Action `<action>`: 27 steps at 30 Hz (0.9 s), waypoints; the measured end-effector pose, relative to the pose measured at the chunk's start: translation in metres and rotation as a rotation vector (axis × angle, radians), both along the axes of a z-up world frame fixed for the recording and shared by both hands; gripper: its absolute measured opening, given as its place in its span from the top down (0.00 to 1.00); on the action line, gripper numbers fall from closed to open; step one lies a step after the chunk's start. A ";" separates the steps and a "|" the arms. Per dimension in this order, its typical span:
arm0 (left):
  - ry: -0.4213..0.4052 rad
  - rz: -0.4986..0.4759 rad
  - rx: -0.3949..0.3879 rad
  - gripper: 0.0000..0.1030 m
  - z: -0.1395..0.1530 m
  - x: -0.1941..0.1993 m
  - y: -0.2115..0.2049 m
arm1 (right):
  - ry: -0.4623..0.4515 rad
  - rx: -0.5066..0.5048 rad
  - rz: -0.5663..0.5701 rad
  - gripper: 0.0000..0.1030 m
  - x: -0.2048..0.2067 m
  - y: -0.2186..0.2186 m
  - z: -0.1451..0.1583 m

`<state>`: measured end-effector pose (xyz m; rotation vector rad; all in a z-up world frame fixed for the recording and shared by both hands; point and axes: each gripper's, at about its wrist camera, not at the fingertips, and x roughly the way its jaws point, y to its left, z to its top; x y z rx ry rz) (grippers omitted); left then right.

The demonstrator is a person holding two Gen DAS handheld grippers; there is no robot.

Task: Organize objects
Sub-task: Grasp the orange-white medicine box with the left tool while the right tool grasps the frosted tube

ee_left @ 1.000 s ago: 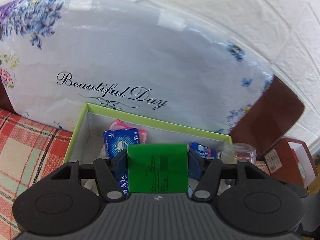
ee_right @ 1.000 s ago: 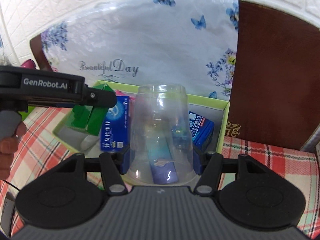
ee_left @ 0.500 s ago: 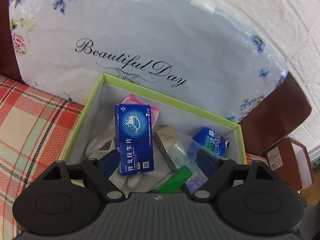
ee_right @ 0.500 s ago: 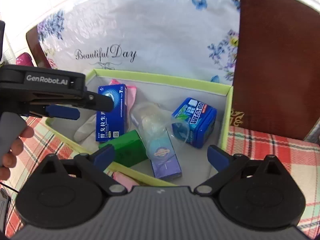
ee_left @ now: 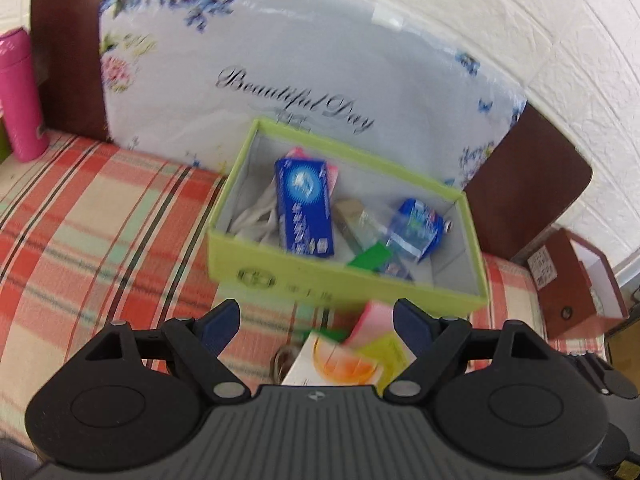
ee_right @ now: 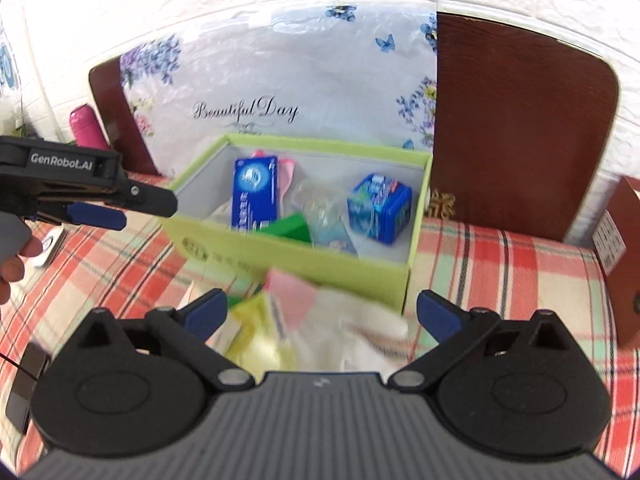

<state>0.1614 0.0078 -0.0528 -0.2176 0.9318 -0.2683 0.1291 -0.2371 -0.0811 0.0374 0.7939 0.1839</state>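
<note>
A light green box [ee_left: 280, 276] [ee_right: 280, 256] stands open on the plaid cloth. Inside lie a blue medicine box [ee_left: 304, 208] [ee_right: 254, 188], a green carton [ee_left: 370, 258] [ee_right: 286, 226], a clear plastic cup [ee_right: 320, 204] on its side and a blue tin [ee_left: 416, 228] [ee_right: 380, 212]. My left gripper [ee_left: 316, 316] [ee_right: 132, 208] is open and holds nothing, in front of the box. My right gripper [ee_right: 322, 310] is open wide, also short of the box. Below the jaws lie a pink packet [ee_left: 376, 316], a white box with an orange slice [ee_left: 340, 364], a yellow packet [ee_right: 260, 332] and white cloth [ee_right: 360, 328].
A floral "Beautiful Day" bag [ee_left: 280, 60] leans behind the box against brown boards [ee_right: 516, 120]. A pink bottle [ee_left: 20, 92] stands at the far left. A red-brown box [ee_left: 580, 280] sits at the right. A person's hand [ee_right: 12, 264] holds the left gripper's handle.
The left gripper let go of the green carton and the right let go of the clear cup; both now lie in the box. Both grippers opened and pulled back from the box.
</note>
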 end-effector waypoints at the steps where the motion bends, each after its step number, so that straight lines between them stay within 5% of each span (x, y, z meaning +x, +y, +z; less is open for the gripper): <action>1: 0.013 0.001 0.008 0.16 -0.005 -0.007 0.002 | 0.005 -0.004 0.004 0.00 -0.008 0.001 -0.001; 18: 0.127 -0.074 0.090 0.16 -0.051 -0.070 0.005 | 0.163 -0.023 0.085 0.01 -0.090 0.035 -0.045; 27: 0.133 -0.097 0.113 0.16 -0.054 -0.073 0.001 | 0.242 -0.025 0.167 0.24 -0.085 0.059 -0.069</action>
